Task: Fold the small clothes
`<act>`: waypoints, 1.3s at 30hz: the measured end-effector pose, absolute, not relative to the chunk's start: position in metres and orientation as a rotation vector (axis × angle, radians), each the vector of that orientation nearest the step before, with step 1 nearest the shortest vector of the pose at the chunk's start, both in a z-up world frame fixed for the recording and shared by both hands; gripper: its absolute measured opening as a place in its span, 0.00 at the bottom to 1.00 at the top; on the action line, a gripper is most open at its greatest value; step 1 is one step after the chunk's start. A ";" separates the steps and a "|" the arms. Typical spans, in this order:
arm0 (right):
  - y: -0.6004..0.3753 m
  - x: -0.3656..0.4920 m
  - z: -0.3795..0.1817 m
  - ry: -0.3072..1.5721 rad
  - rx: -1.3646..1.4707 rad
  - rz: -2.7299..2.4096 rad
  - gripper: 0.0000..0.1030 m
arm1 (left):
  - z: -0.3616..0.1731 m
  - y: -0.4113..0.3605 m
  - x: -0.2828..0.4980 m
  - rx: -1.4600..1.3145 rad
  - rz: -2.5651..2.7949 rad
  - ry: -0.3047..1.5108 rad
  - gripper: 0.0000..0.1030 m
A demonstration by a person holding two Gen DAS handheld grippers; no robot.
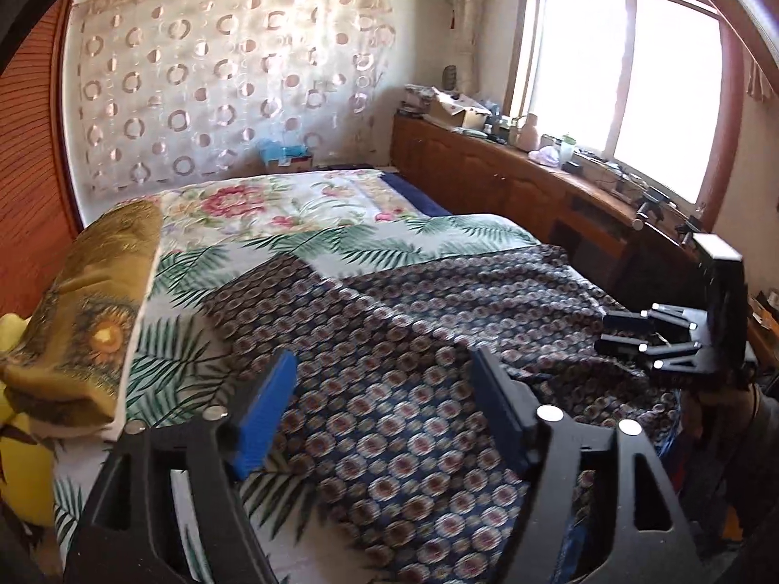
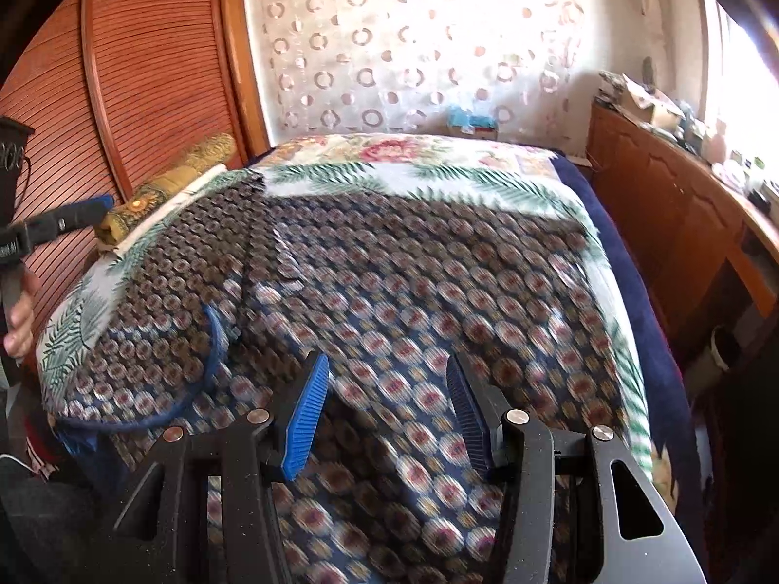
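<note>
A dark navy garment printed all over with small round red-and-cream medallions (image 1: pixel 404 340) lies spread and rumpled across the near half of a bed, on a white bedspread patterned with green palm fronds and pink flowers (image 1: pixel 292 214). In the left wrist view, the left hand-held gripper (image 1: pixel 384 394), black with blue ribbed pads, hovers just above the cloth with its jaws standing wide apart and nothing between them. The right hand-held gripper (image 1: pixel 623 336) shows at the right edge of that view, low over the garment's far side. In the right wrist view the right hand-held gripper (image 2: pixel 387 413) has its jaws about half open above the fabric; the pads (image 2: pixel 306 418) do not press on the cloth. A blue-trimmed curved edge of the garment (image 2: pixel 214 340) lies to the left of it. A folded olive-gold cushion with a sunflower print (image 1: pixel 83 321) rests on the bed's left side, beside a reddish slatted wooden door (image 2: pixel 136 73). A long wooden cabinet (image 1: pixel 487 170) under a bright window carries cluttered boxes and bottles. No readable writing or brand shows; the small labels are too blurred.
</note>
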State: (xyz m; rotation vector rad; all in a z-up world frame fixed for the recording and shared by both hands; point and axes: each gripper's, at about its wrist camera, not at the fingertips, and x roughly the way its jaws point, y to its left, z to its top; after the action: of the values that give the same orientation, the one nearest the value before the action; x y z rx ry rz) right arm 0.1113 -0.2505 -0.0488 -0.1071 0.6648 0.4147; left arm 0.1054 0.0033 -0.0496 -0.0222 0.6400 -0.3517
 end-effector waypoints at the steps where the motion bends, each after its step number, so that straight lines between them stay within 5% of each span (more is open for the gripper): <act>1: -0.245 0.114 -0.046 0.660 -0.115 0.425 0.51 | -0.052 0.008 0.105 -0.028 -0.345 0.645 0.74; 24: -0.164 0.244 -0.076 0.831 -0.065 0.602 0.59 | -0.075 0.053 0.102 -0.119 -0.266 0.677 0.74; 39: -0.136 0.239 -0.081 0.835 -0.065 0.697 0.58 | -0.079 0.049 0.103 -0.120 -0.276 0.690 0.74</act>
State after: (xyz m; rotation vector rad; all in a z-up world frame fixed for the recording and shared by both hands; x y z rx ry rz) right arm 0.2390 -0.1364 -0.0810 -0.0647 0.8355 0.6974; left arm 0.1027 0.0493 -0.0788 -0.1201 0.6901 -0.2756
